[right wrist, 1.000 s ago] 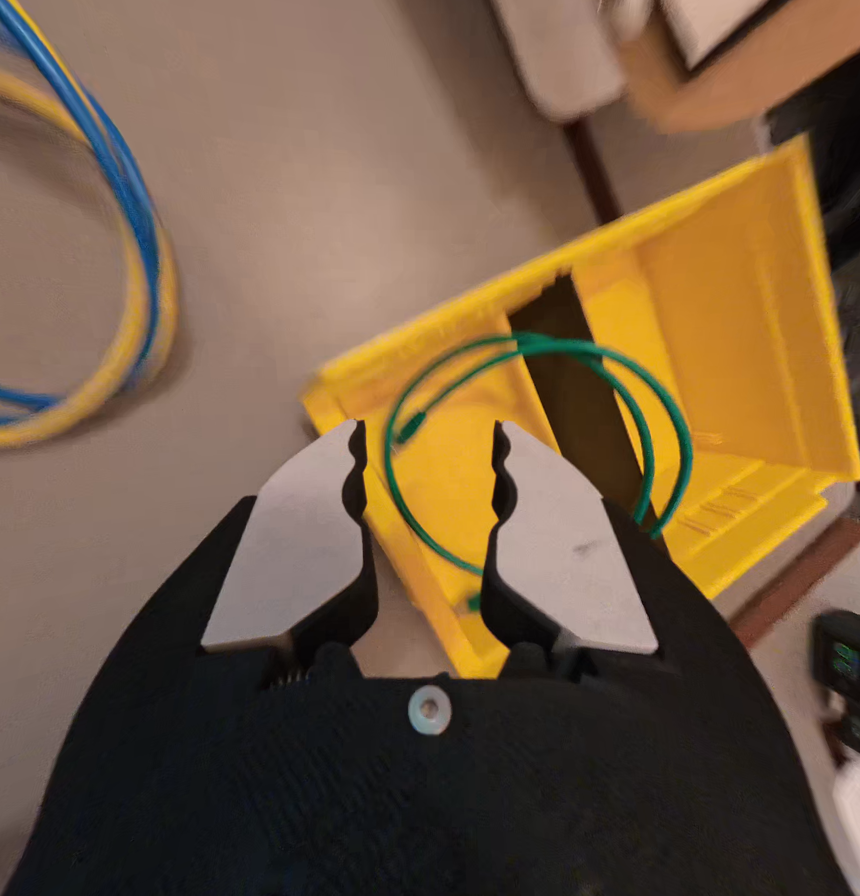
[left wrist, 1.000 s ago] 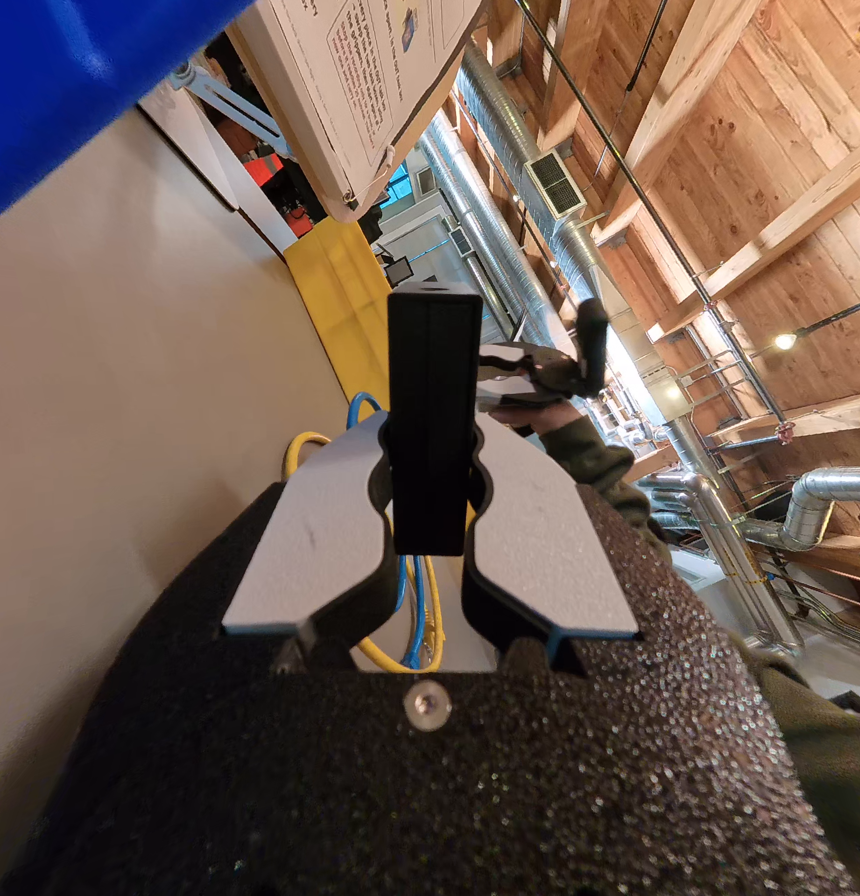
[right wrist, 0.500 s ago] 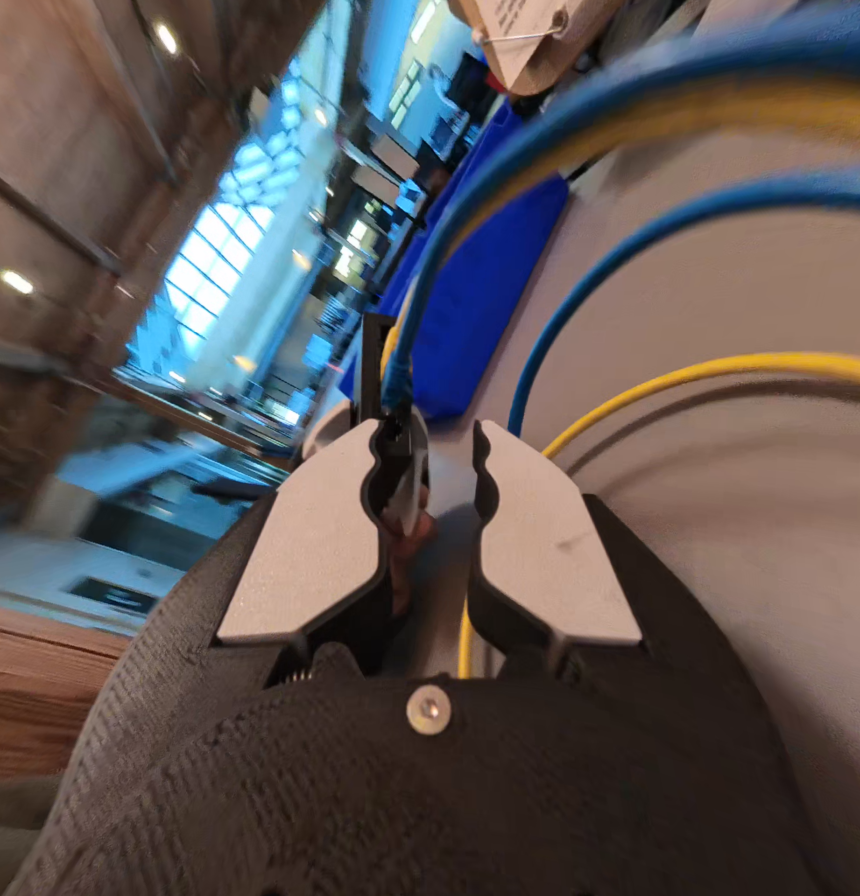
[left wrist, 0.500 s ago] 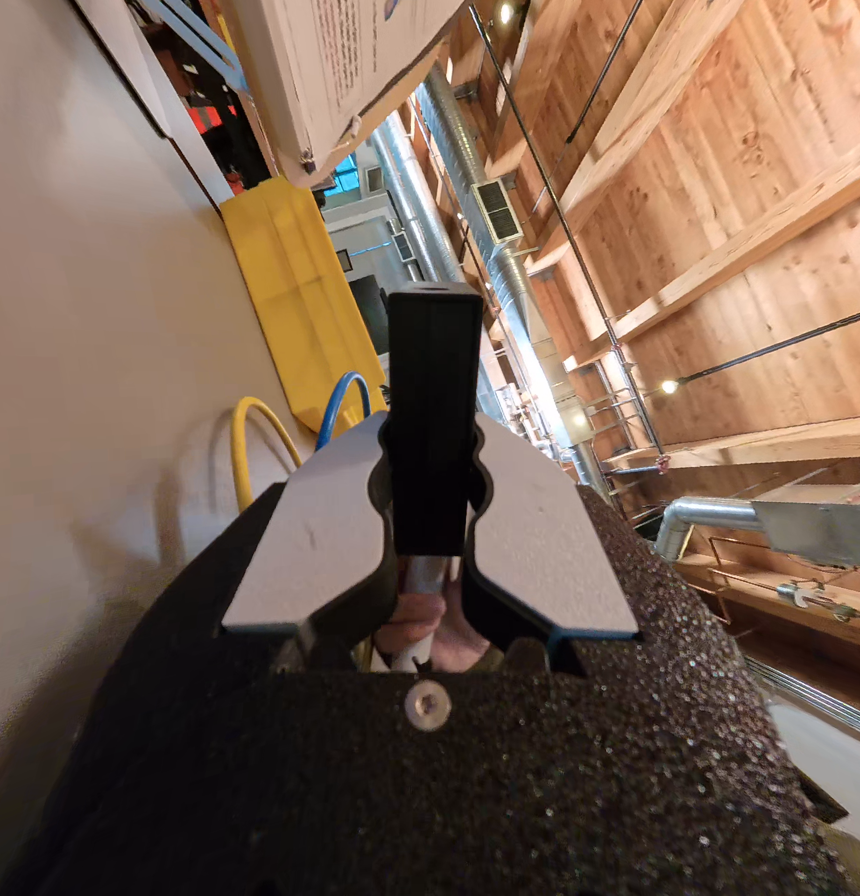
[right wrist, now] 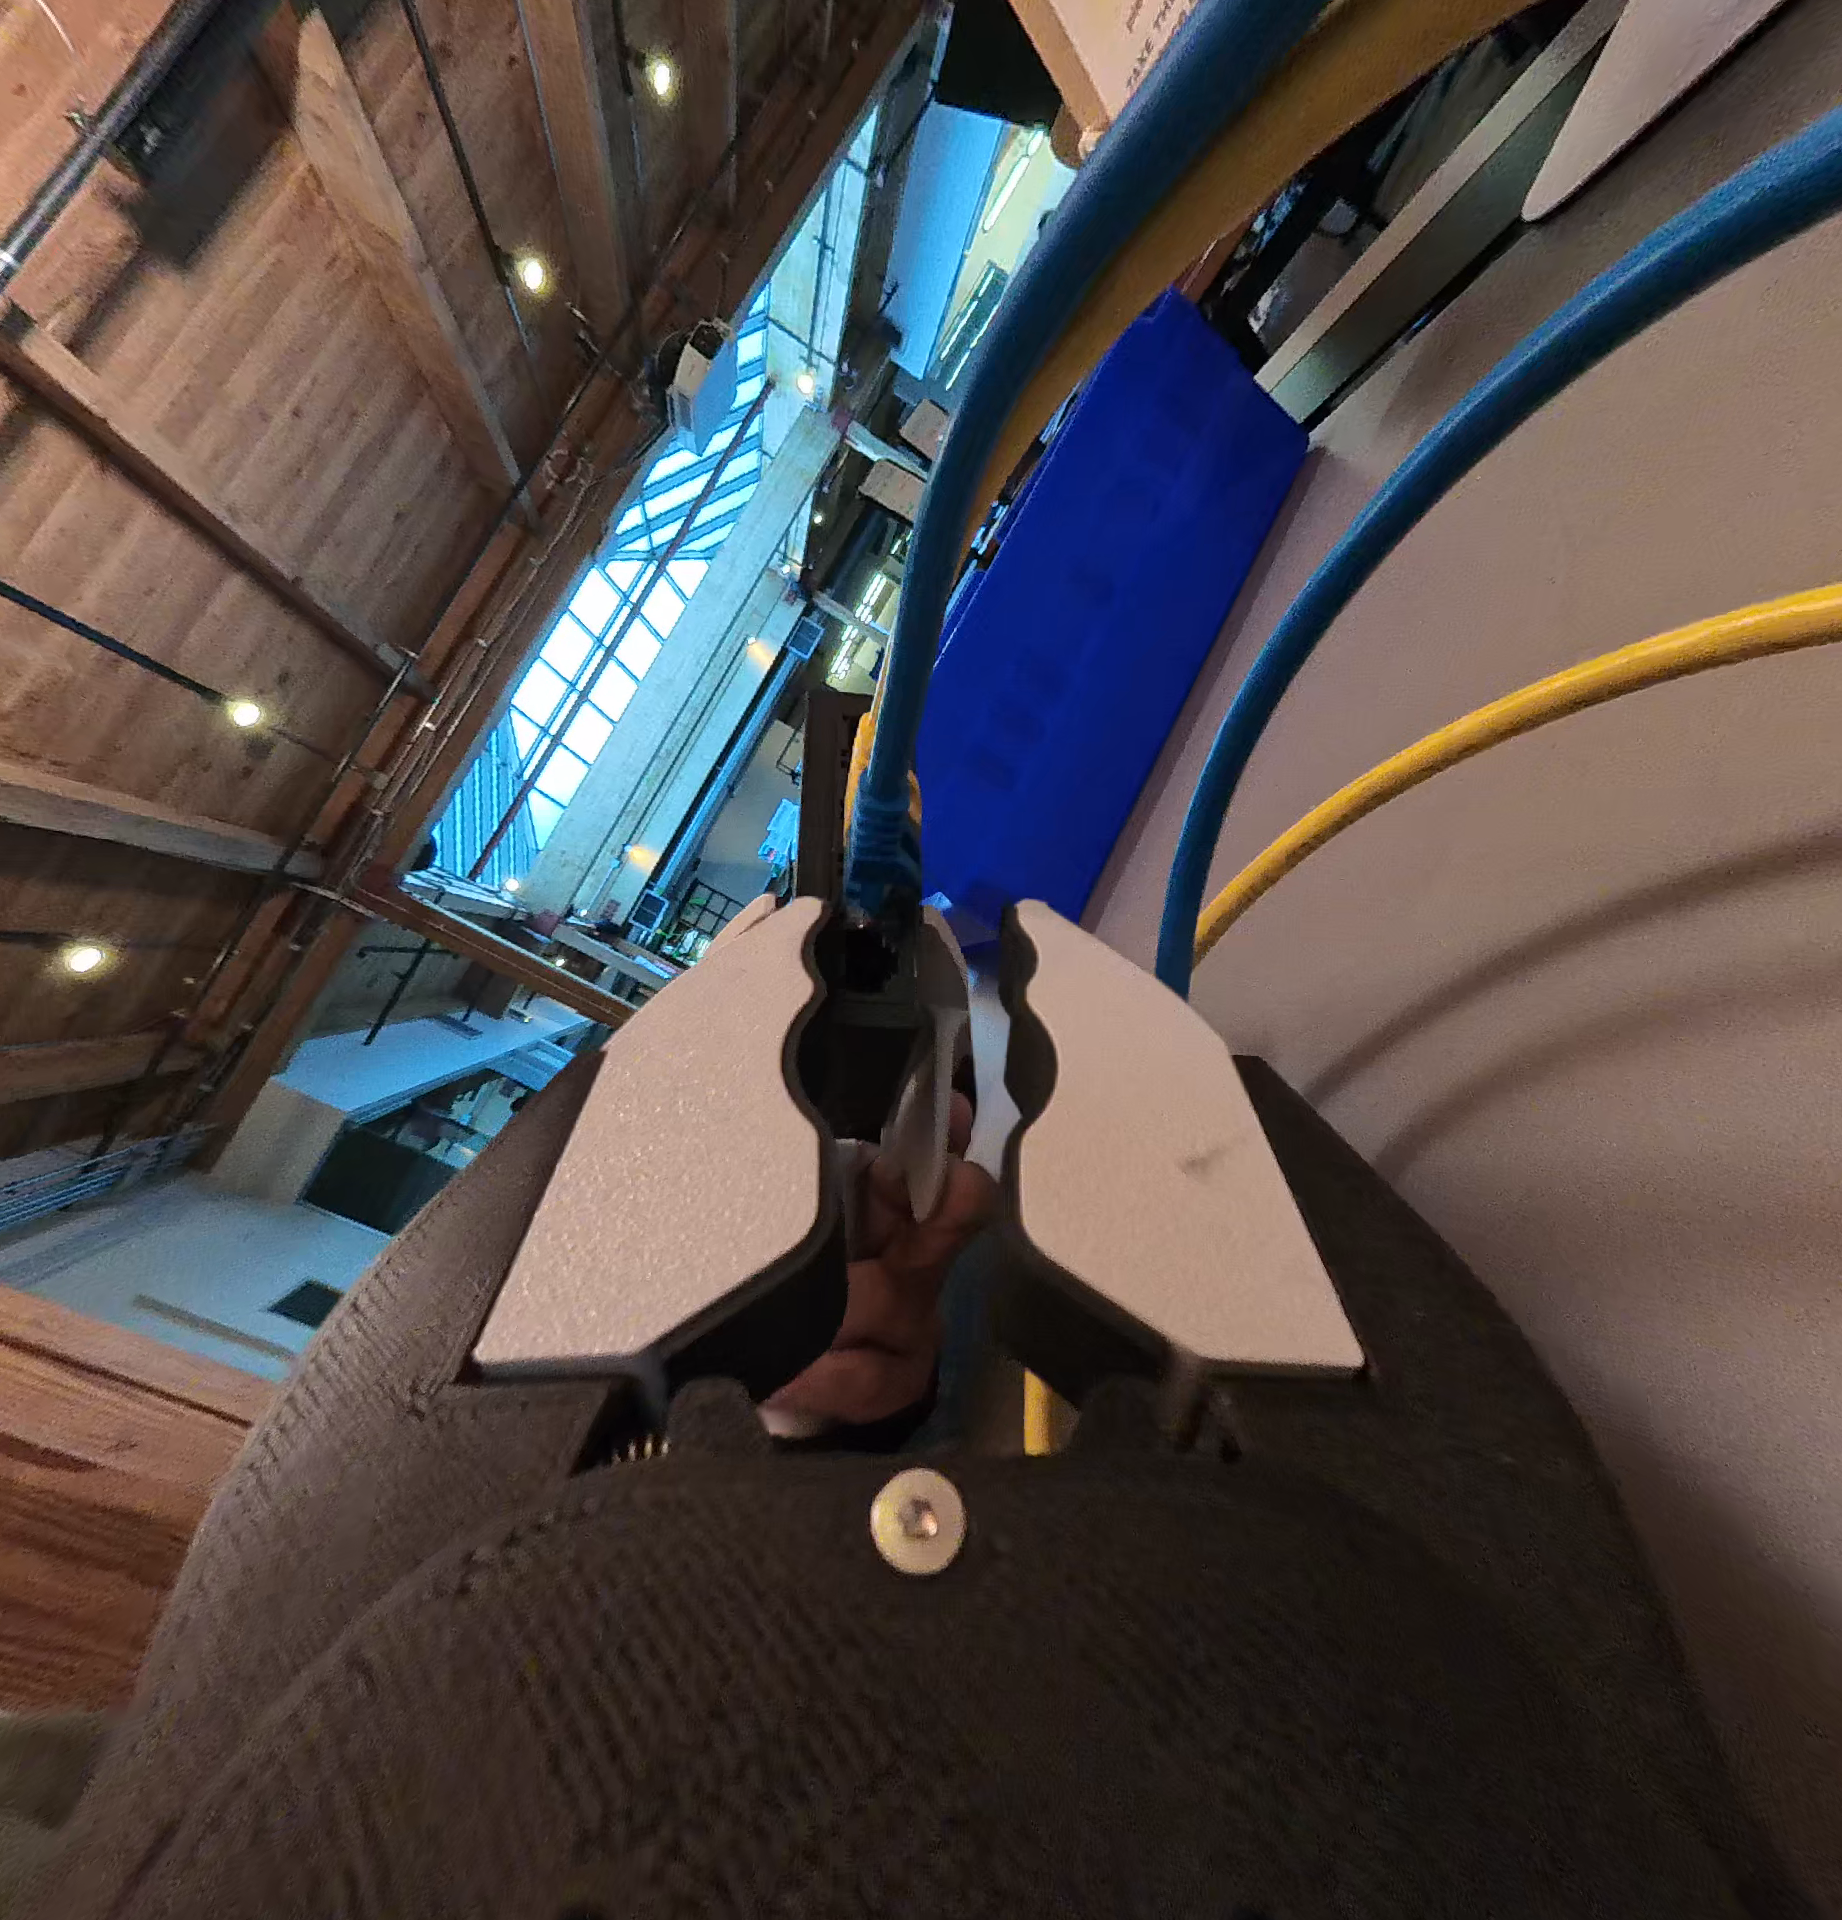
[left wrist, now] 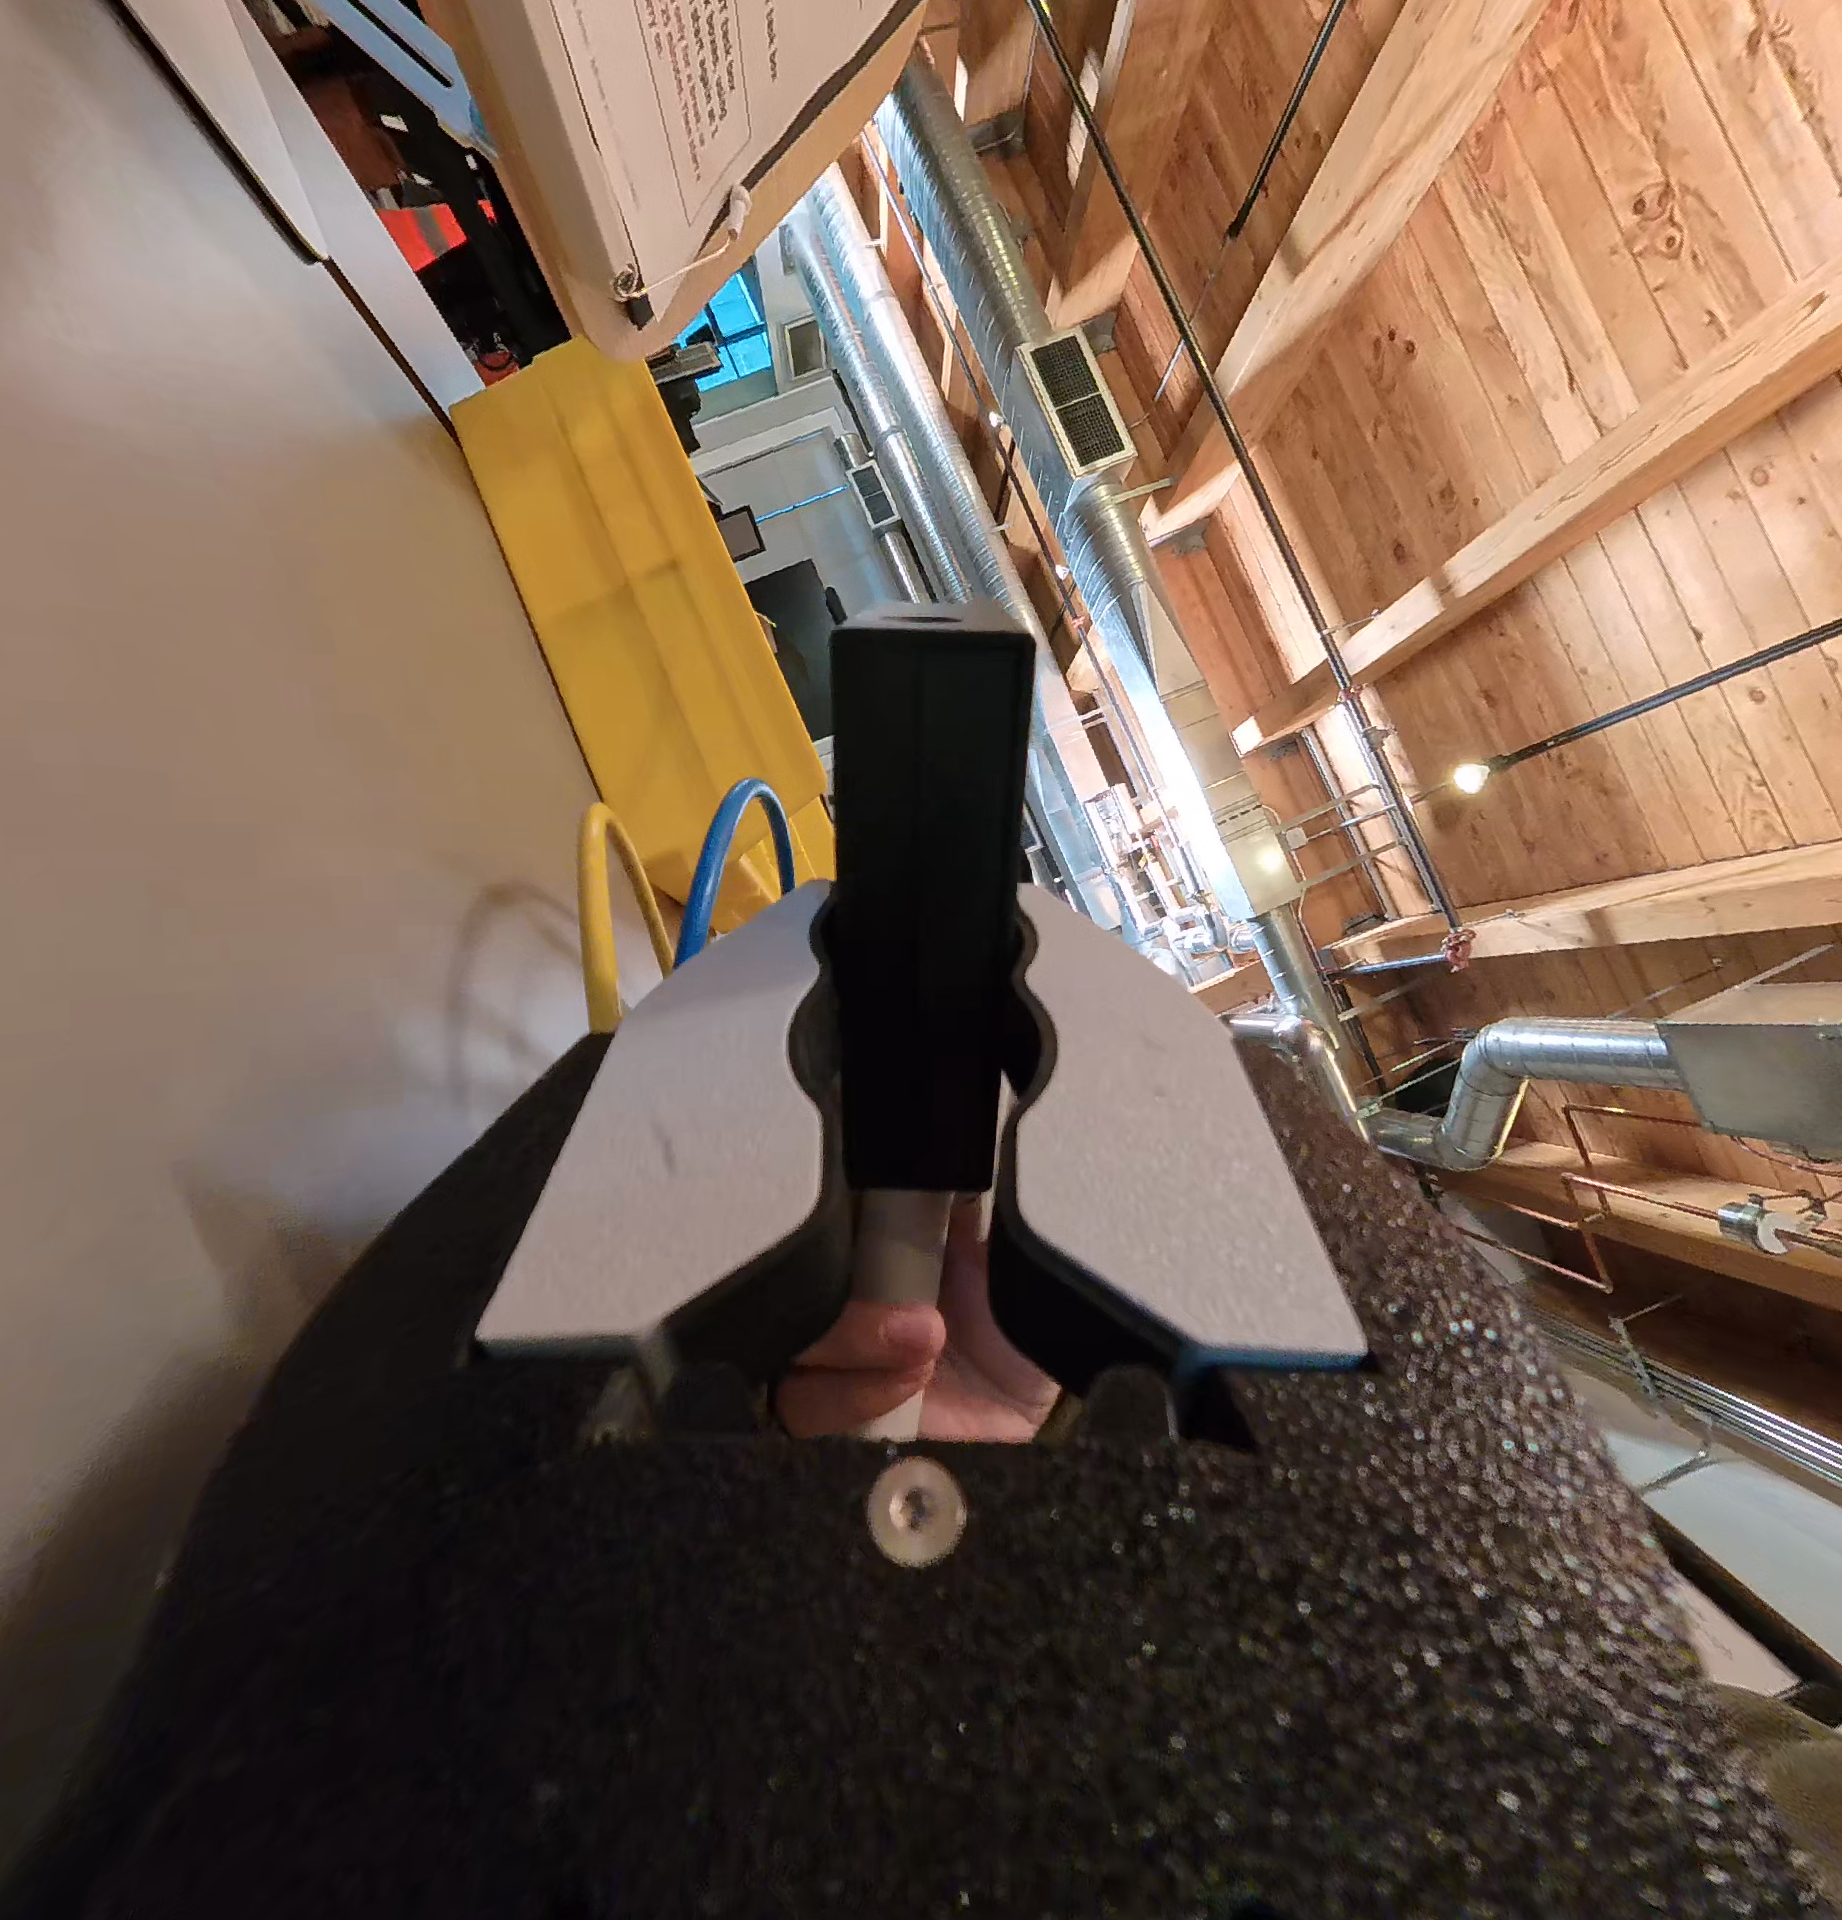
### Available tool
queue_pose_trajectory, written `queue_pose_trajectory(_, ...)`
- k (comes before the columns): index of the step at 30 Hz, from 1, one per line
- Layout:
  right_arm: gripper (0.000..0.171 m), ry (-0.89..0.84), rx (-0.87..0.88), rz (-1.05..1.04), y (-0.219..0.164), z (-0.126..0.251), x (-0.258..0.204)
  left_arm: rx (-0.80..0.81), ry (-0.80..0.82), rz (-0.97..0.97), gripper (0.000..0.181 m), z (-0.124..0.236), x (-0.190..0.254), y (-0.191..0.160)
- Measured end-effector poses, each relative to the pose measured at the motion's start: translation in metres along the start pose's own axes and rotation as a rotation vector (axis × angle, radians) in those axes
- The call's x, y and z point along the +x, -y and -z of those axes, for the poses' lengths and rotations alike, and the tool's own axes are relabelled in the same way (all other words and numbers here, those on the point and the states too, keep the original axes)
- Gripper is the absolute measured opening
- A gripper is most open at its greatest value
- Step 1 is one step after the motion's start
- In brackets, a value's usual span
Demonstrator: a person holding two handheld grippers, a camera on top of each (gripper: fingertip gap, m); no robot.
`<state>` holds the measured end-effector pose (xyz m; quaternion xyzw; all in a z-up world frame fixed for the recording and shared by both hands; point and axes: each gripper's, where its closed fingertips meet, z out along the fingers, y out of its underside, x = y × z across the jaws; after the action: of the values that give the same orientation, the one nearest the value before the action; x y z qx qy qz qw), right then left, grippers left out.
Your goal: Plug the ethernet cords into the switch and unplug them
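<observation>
Gripping the black switch [left wrist: 922, 914] upright above the tabletop [left wrist: 221, 727], the left tool [left wrist: 922, 997] is being held clamped; the open right tool [right wrist: 912, 997] is best closed squarely around the blue cord's plug [right wrist: 881, 852], seated in the switch.

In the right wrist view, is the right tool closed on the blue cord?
No, the right tool stands open, and the blue cord with its plug lies beyond its tips, at the black switch.
</observation>
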<state>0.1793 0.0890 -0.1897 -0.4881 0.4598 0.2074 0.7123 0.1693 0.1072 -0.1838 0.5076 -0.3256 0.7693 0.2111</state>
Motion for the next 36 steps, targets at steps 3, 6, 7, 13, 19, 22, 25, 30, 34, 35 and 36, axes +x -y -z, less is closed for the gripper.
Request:
queue_pose_trajectory(3,0.026,0.008,0.021,-0.007,0.0021,-0.0019,-0.0015,-0.003,0.002,-0.014,0.028,-0.0009,0.0008,-0.0013)
queue_pose_trajectory(6,0.014,0.020,0.018,-0.016,0.0009,-0.0036,-0.0029,-0.001,0.024,-0.022,0.027,0.0002,-0.0031,-0.0007)
queue_pose_trajectory(7,0.014,0.011,0.018,-0.027,0.0003,-0.0043,-0.0013,0.002,0.028,-0.017,0.027,0.0007,-0.0043,-0.0002)
queue_pose_trajectory(13,0.014,0.045,0.051,-0.063,0.0013,-0.0064,-0.0035,0.008,0.008,-0.004,0.027,0.0006,-0.0022,0.0012)
queue_pose_trajectory(19,0.014,0.055,0.091,-0.065,0.0019,-0.0080,-0.0040,0.018,0.001,0.005,0.027,0.0007,-0.0015,0.0021)
queue_pose_trajectory(22,0.014,0.066,0.103,-0.064,0.0023,-0.0077,-0.0046,0.014,0.001,-0.005,0.027,0.0003,-0.0007,0.0018)
queue_pose_trajectory(25,0.014,0.063,0.121,-0.050,0.0030,-0.0069,-0.0051,0.014,-0.004,-0.002,0.028,-0.0003,-0.0001,0.0007)
queue_pose_trajectory(30,0.014,0.078,0.124,-0.054,0.0037,-0.0066,-0.0060,0.013,-0.004,-0.012,0.028,-0.0008,0.0013,0.0001)
queue_pose_trajectory(34,0.014,0.067,0.130,-0.046,0.0043,-0.0063,-0.0054,0.011,0.000,-0.014,0.028,-0.0010,0.0009,-0.0006)
queue_pose_trajectory(35,0.014,0.061,0.131,-0.040,0.0044,-0.0064,-0.0053,0.012,-0.001,-0.010,0.028,-0.0010,0.0007,-0.0007)
queue_pose_trajectory(36,0.014,0.060,0.131,-0.038,0.0043,-0.0064,-0.0053,0.012,-0.002,-0.008,0.028,-0.0009,0.0008,-0.0007)
